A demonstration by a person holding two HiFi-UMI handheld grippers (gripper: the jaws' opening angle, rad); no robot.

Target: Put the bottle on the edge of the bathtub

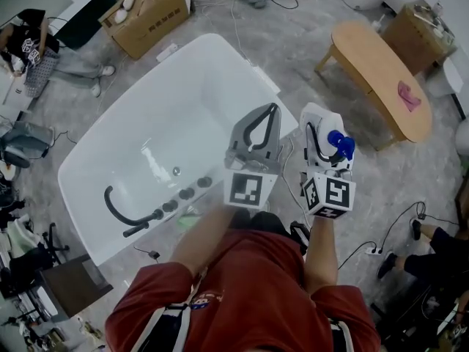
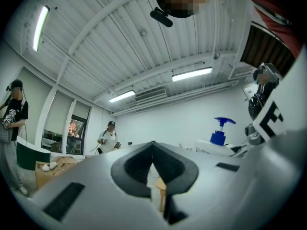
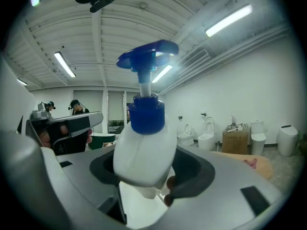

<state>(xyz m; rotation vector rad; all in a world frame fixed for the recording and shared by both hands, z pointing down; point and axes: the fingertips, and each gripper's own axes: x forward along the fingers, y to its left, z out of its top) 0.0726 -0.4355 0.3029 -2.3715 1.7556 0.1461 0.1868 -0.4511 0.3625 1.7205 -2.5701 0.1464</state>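
bottle (image 3: pixel 144 150) is white plastic with a blue pump (image 1: pixel 340 144) on top. it sits in the right claw (image 3: pixel 146 174), whose jaws stand wide and are clamped on the round body below the blue collar, pump end up. left claw (image 1: pixel 272 111) has its jaws together with nothing in them, and it's held up just beside the right one.

both claws hang near the bathtub (image 1: pixel 242 63), over the right end of its near long side. the bottle is up in the air and not touching the rim. knobs (image 1: pixel 187 193) and a black hose handle (image 1: pixel 121 213) take up the left part of that same side of the bathtub.

handling, my guess: plastic shell, stiff enough to clamp but it will dent if squeezed hard. smooth curved sides, so likely slippery between the pads. weight depends on how full it is, and i can't tell since the body isn't see-through. the pump makes it a bit top heavy. the neck is thin and the head may turn or press down, so don't take it there.

best hold is where it is now, across the wide middle of the body, which leaves the base free to meet the rim. the bathtub edge looks glossy and narrow, so set the base flat on a bare stretch right of the knobs. let go only once it stands, or it could slide into the bathtub.
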